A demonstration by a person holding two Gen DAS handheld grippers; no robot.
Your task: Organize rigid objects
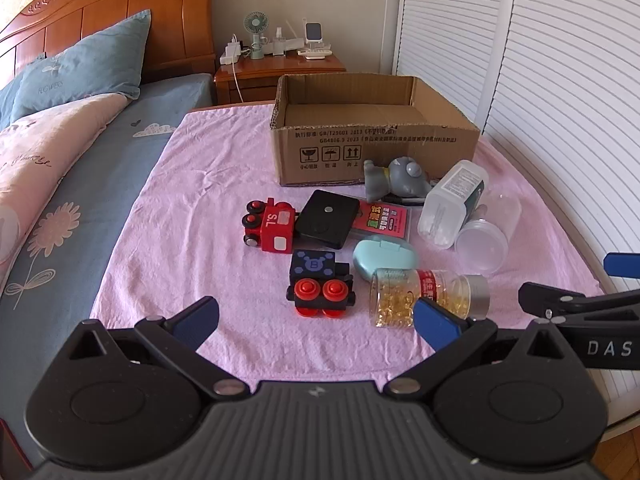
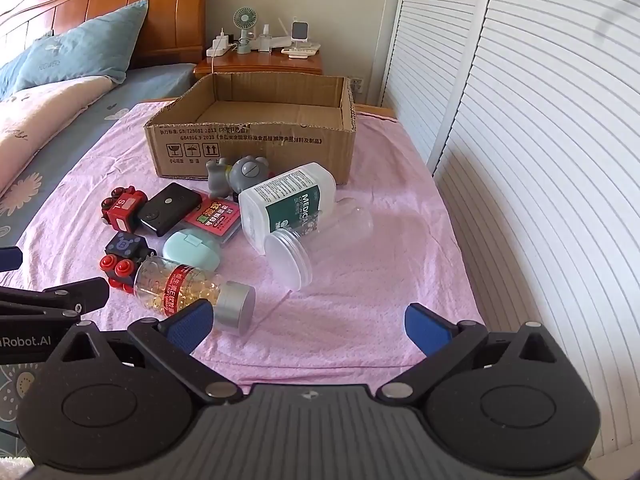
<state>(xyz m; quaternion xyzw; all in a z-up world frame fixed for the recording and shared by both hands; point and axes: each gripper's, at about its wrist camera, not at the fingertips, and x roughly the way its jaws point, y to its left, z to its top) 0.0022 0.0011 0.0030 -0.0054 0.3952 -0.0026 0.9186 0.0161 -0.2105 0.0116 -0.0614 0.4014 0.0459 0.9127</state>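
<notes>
An open cardboard box (image 1: 376,152) (image 2: 256,148) stands at the back of a pink cloth (image 1: 192,264) (image 2: 360,320). In front lie a red toy train (image 1: 269,227), a black flat case (image 1: 326,218), a black toy block with red wheels (image 1: 320,284), a mint case (image 1: 384,258), a capsule bottle (image 1: 424,296) (image 2: 192,288), a grey figure (image 1: 400,178), a white cotton-swab jar (image 2: 288,204) and a clear jar (image 2: 312,248). My left gripper (image 1: 316,320) is open, just before the block and bottle. My right gripper (image 2: 308,326) is open over bare cloth.
A bed with blue pillows (image 1: 80,68) lies to the left. A wooden nightstand (image 1: 280,72) with a fan and chargers stands behind the box. White louvred doors (image 2: 520,120) run along the right side.
</notes>
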